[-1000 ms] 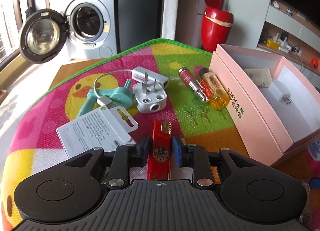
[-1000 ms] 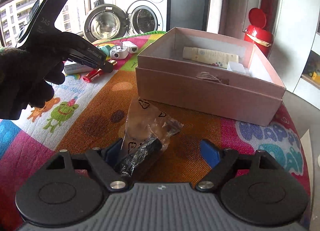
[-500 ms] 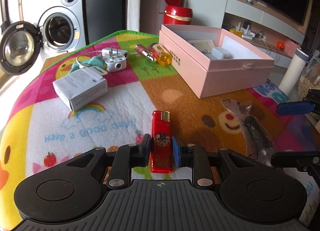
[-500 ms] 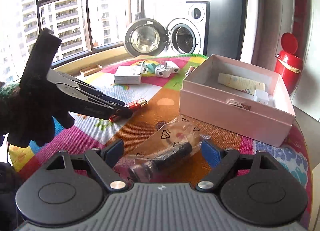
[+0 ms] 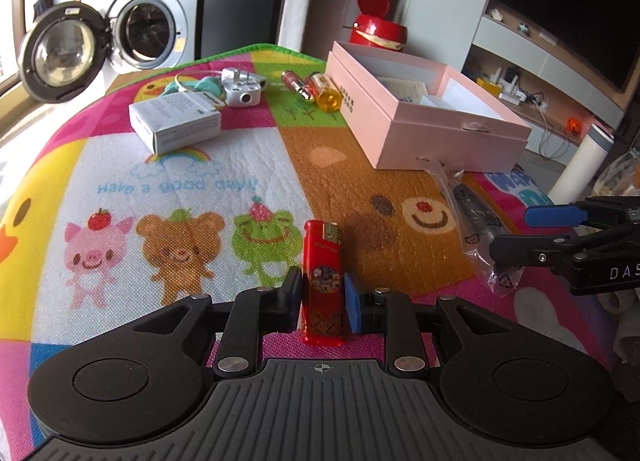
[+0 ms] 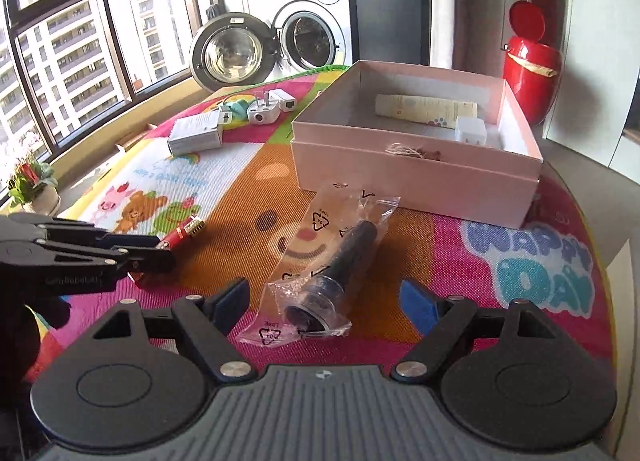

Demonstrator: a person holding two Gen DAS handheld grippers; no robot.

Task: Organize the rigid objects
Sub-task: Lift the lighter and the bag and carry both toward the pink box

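Sorting partway: left tongs point(image 5: 323, 295) clenched on red lighter point(image 5: 322, 285) above the mat point(image 5: 200, 181), right tongs point(image 6: 325, 297) spread around bagged black tube point(image 6: 340, 265); pink box point(image 6: 416, 165) holds few items, most remain outside.

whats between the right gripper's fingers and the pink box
The bagged black cylinder lies on the mat between the open right gripper and the pink box, its near end between the fingers; the right wrist view shows this.
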